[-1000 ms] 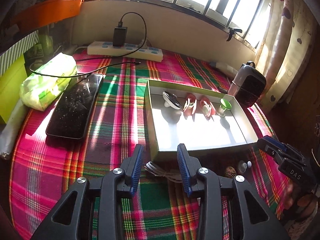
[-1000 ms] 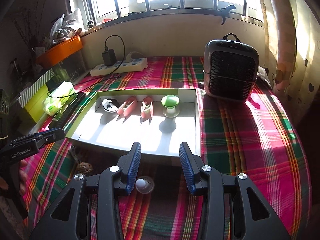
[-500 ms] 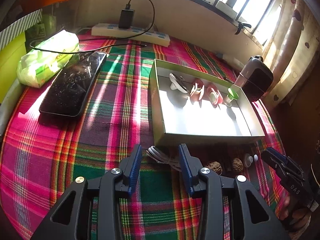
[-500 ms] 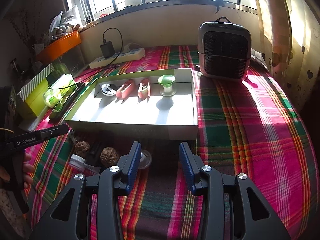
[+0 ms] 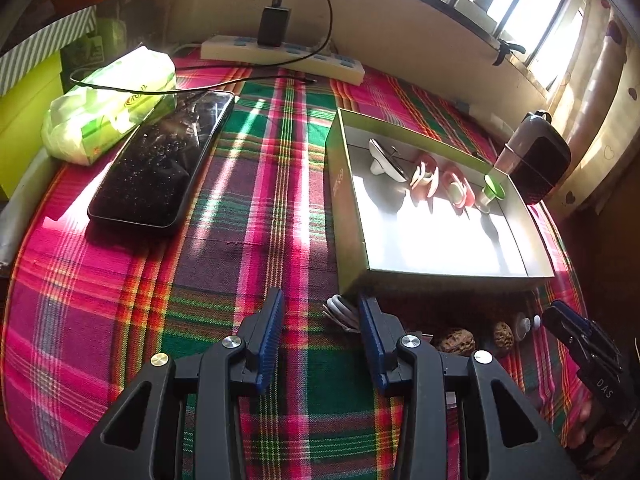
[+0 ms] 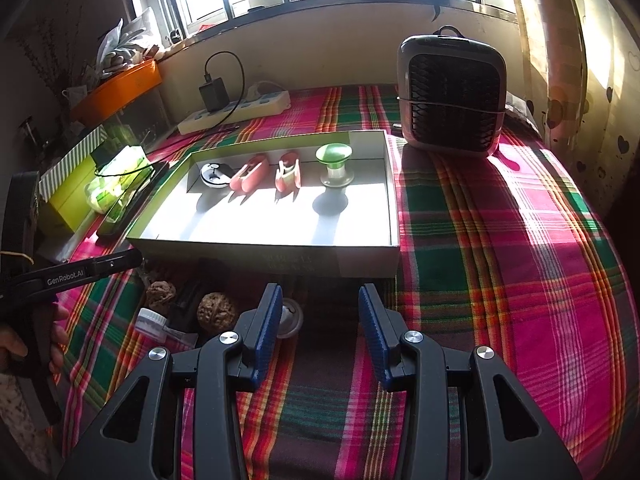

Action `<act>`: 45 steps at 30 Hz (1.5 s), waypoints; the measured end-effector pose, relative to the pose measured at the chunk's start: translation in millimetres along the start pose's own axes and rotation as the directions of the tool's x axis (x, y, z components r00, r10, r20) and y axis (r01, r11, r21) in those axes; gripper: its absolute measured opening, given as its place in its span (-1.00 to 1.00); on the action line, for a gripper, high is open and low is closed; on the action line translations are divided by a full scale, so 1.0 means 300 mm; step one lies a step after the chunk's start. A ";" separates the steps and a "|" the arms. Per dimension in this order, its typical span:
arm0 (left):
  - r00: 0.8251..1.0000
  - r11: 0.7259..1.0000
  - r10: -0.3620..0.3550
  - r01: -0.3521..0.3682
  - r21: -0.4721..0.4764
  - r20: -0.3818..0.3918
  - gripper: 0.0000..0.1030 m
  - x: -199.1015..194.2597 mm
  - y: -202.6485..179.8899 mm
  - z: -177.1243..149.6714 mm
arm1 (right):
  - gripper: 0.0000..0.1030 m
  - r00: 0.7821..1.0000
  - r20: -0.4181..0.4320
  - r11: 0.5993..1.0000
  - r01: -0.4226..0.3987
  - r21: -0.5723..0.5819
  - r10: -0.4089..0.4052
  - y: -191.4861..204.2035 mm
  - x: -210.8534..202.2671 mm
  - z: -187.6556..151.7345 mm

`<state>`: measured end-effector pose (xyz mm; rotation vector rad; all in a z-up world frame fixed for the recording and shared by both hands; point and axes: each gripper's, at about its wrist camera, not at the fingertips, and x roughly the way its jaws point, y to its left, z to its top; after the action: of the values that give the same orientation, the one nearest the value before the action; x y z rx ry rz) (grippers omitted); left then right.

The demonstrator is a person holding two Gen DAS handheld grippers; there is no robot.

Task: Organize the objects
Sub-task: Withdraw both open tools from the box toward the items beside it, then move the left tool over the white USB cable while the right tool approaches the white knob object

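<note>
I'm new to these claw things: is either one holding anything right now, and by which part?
Nothing is held. The left gripper and right gripper are both open, with only tablecloth between their fingers.

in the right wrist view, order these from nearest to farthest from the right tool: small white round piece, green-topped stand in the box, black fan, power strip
1. small white round piece, on the cloth just beside the right tool, by its left finger.
2. green-topped stand, upright at the back of the box.
3. black fan, behind the box, to the right.
4. power strip, under the window, far left.

The fan and strip are close to call.
</note>
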<state>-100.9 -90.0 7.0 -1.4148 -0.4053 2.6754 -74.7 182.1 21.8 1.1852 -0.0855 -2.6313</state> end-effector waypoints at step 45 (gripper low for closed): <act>0.996 0.994 0.027 -0.018 0.107 -0.086 -0.23 0.008 -0.148 -0.043 | -0.20 0.999 0.004 0.998 -0.051 0.024 0.051 -0.014 0.005 -0.011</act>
<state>-93.7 -44.4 10.4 -1.5072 -0.2377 2.5975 -74.2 185.9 17.8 1.1713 -0.1469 -2.5953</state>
